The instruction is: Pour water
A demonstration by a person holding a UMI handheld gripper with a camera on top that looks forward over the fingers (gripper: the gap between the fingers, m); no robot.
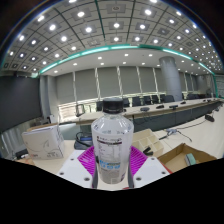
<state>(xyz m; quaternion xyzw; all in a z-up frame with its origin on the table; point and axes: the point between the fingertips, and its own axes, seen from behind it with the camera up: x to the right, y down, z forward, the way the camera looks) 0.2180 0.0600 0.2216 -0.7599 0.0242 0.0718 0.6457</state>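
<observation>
Water bottle [110, 146] held upright between the fingers [93, 160], above a cluttered desk [190, 150] in a conference room.

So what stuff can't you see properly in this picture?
- Water bottle: its bottom is cut off in the gripper view.
- Gripper: the bottle hides most of its pink pads, so I cannot tell if they press on it.
- Bottle label: the print is too small to read.
- A cup to pour into: none shows.
- Box on the table: its writing is too small.

claw [110, 165] clamps upright water bottle [111, 145].
</observation>
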